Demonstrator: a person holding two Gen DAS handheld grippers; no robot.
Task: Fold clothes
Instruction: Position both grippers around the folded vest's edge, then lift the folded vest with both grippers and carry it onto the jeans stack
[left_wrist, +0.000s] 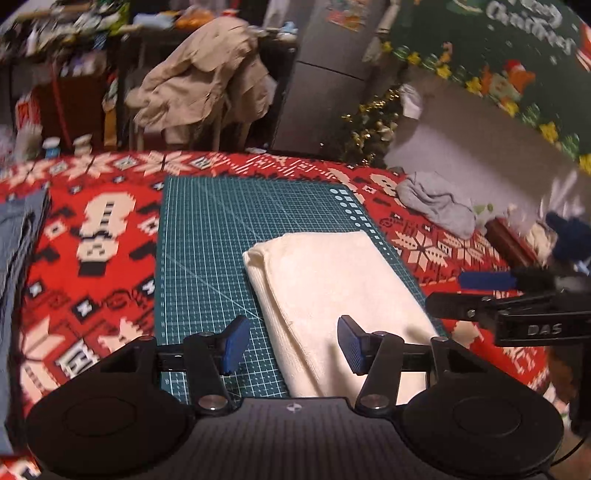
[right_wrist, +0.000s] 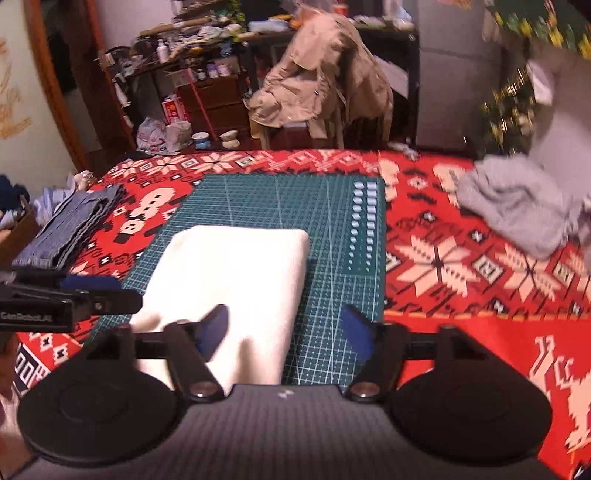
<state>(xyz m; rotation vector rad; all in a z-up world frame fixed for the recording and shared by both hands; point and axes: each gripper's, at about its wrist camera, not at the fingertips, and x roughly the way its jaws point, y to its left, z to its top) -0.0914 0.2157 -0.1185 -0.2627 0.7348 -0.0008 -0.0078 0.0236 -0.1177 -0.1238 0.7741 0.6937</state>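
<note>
The folded cream-white soft cloth (left_wrist: 332, 295) lies flat under both grippers' wide-apart, empty blue fingers (left_wrist: 236, 343), touching neither pair (right_wrist: 356, 332).

Cluttered shelves (right_wrist: 192, 66), coat-draped chair (right_wrist: 321, 85), grey wall

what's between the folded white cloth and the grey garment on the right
In the right wrist view: bare green cutting mat, then red patterned tablecloth. Nothing else lies between the white cloth and the grey garment.
</note>
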